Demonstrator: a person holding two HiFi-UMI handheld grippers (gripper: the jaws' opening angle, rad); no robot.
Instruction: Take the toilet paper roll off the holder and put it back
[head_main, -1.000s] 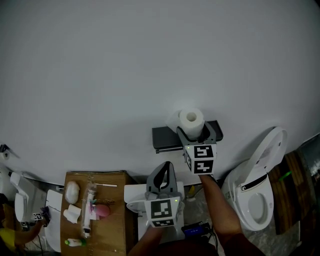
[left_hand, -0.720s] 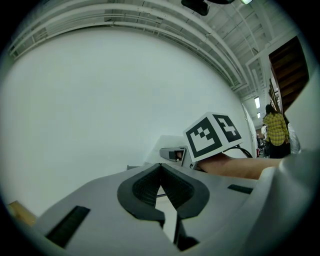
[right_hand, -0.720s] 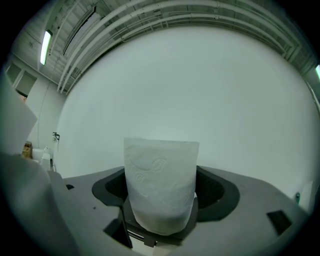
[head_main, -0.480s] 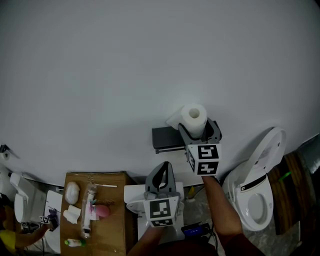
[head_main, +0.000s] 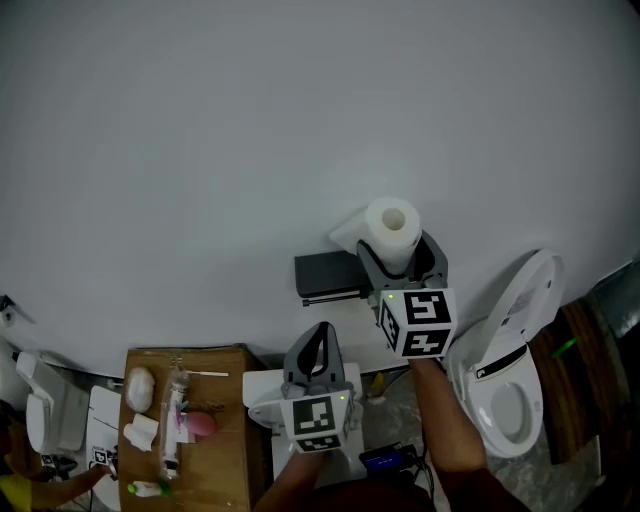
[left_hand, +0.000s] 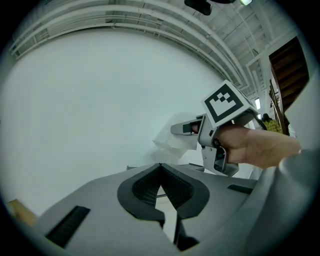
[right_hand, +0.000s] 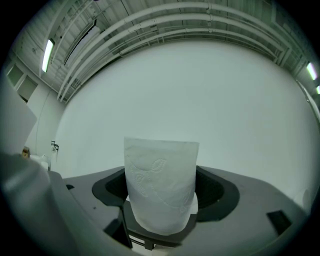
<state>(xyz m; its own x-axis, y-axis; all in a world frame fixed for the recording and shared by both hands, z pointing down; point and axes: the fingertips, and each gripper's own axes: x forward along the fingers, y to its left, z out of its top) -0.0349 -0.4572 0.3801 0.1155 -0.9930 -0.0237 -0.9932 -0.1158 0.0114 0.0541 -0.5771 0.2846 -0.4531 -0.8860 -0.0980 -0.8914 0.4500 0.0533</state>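
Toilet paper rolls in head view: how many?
1: the roll in the right claw, by the dark holder. White things on the table are too small to tell.

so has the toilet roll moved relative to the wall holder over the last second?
Yes. In the head view the toilet paper roll, clamped in the right gripper, has shifted up and right, away from the black holder.

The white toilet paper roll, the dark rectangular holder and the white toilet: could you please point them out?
white toilet paper roll (head_main: 392, 238), head view, on its wound side.
dark rectangular holder (head_main: 325, 272), head view, on its flat top.
white toilet (head_main: 527, 292), head view, on its raised lid.
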